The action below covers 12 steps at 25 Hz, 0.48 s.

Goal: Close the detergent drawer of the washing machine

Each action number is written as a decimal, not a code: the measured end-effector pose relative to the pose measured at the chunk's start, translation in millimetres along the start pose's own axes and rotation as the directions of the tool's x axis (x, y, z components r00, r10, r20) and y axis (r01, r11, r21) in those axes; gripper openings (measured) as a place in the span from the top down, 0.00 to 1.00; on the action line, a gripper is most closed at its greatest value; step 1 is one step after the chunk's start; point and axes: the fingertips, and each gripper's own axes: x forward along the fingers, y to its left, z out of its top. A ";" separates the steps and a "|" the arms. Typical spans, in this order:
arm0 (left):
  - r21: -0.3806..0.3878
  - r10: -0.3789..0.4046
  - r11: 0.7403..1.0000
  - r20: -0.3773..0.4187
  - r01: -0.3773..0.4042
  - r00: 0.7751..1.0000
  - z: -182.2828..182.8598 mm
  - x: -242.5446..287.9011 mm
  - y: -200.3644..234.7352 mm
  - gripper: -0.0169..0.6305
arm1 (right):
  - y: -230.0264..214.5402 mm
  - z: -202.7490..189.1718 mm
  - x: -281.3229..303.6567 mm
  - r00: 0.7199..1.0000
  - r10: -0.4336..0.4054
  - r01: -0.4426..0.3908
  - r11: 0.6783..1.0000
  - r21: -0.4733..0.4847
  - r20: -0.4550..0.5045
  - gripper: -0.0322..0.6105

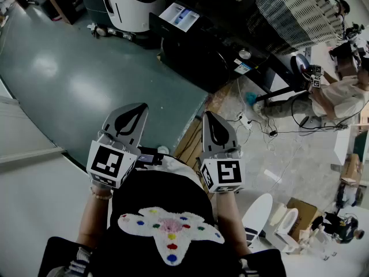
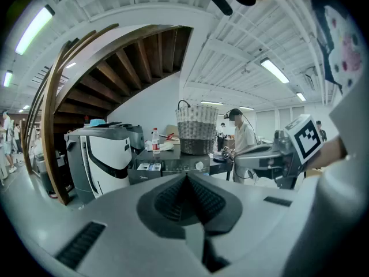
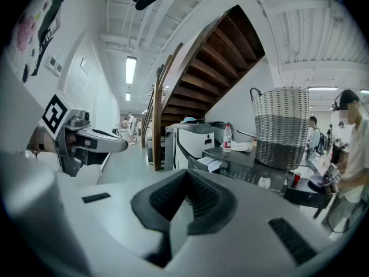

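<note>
Head view: looks steeply down from above onto the left gripper (image 1: 138, 109) and right gripper (image 1: 209, 120), both close under the lens. The washing machine (image 1: 193, 48) is well apart, toward the top of the frame.

Left and right gripper views: each looks along its own jaws, low and nearly level, facing the machine from a distance.

Shared by all three: washing machine, wicker basket (image 1: 300, 10), white appliance (image 1: 135, 2). Each gripper view catches the other gripper at its edge.

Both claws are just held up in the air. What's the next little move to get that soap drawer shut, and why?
Probably walk closer and aim one gripper at the open detergent drawer. The left gripper and right gripper are shut, empty and far from the washing machine, with floor between.
</note>
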 end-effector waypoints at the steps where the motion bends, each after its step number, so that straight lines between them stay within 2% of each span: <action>1: 0.003 0.000 1.000 -0.001 0.000 1.000 -0.3 -0.5 -0.9 0.96 | 0.4 -0.3 -0.6 1.000 0.001 -0.001 1.000 -0.001 0.000 0.95; 12: 0.023 -0.005 1.000 0.003 0.005 1.000 1.1 -3.1 -6.8 0.96 | 4.4 -2.5 -2.5 1.000 0.007 -0.007 1.000 0.002 0.001 0.95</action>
